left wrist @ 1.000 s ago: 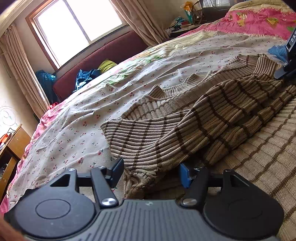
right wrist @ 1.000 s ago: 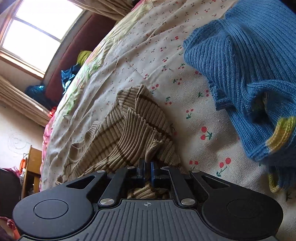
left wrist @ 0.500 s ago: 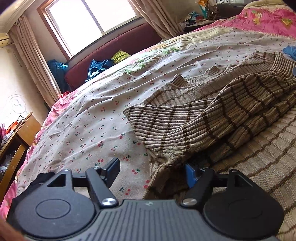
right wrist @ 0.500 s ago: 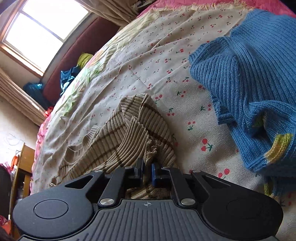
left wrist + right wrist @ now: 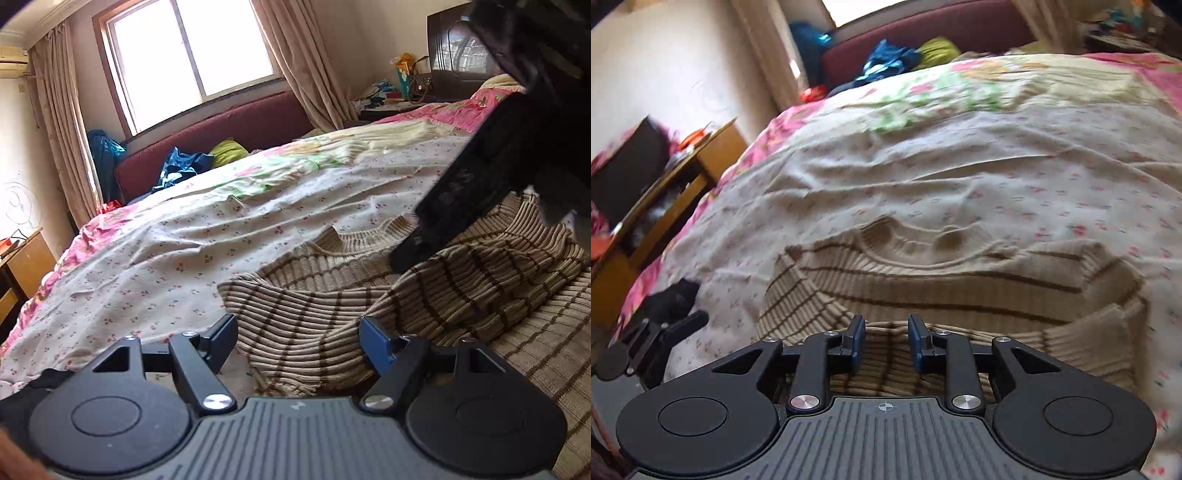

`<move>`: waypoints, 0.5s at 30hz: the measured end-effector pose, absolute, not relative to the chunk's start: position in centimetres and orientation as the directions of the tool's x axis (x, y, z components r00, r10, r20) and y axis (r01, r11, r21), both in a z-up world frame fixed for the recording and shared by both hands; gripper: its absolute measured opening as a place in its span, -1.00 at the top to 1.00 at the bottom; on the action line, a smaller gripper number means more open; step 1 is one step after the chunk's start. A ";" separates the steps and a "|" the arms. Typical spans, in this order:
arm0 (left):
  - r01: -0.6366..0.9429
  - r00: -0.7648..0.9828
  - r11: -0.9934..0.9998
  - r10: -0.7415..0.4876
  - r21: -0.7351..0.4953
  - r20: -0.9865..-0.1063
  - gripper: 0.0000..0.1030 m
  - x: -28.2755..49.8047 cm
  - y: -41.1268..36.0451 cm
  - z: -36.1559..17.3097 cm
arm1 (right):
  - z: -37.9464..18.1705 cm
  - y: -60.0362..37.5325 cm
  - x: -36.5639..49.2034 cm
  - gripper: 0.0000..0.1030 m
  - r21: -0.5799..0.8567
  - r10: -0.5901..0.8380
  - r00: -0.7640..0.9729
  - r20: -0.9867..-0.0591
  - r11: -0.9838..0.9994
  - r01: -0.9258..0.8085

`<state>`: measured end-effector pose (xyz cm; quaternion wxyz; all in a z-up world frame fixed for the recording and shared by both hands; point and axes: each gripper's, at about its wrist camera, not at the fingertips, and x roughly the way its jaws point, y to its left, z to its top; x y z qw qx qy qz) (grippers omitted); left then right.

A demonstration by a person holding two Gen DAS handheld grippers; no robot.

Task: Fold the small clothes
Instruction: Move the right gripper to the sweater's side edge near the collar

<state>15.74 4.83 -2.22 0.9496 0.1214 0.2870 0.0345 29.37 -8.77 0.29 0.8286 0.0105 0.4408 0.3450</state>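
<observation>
A beige knit sweater with brown stripes [image 5: 369, 295] lies on the bed, both sleeves folded in over its body, collar [image 5: 916, 247] toward the window. My left gripper [image 5: 297, 343] hovers open low over the sweater's near-left edge; a folded sleeve end lies loose between its fingers, untouched by the pads. My right gripper [image 5: 886, 343] hangs over the middle of the sweater. Its jaws are opening and nothing is between them. Its black body [image 5: 480, 166] crosses the upper right of the left wrist view. The left gripper [image 5: 665, 332] shows at the lower left of the right wrist view.
The bed is covered by a cherry-print sheet [image 5: 184, 251] with pink quilt edges. A maroon sofa [image 5: 236, 125] under the window holds blue and yellow bundles. A wooden desk [image 5: 683, 173] stands left of the bed. A black cloth [image 5: 670, 299] lies near the bed's left edge.
My right gripper let go of the folded sweater edge, swung left over the sweater's middle and rolled level; the blue sweater left its view. My left gripper widened and rose a little.
</observation>
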 end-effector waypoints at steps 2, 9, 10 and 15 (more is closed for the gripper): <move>0.022 0.807 0.978 0.106 0.209 -0.581 -0.65 16.2 5.0 -3.5 | -0.7 -5.8 30.5 0.46 0.283 0.567 0.317 -0.761 0.729 -0.624; 0.042 0.792 0.981 0.084 0.191 -0.605 -0.72 16.3 5.5 -5.4 | -3.2 -1.7 31.4 0.37 0.207 0.508 0.238 -0.828 0.671 -0.713; 0.034 0.791 0.980 0.093 0.195 -0.604 -0.75 16.3 5.7 -5.4 | -3.2 -1.4 31.4 0.51 0.190 0.503 0.247 -0.829 0.667 -0.720; -0.105 0.773 0.965 0.230 0.238 -0.591 -0.76 16.2 7.4 -5.0 | -2.2 -0.6 32.4 0.92 0.199 0.524 0.306 -0.794 0.702 -0.684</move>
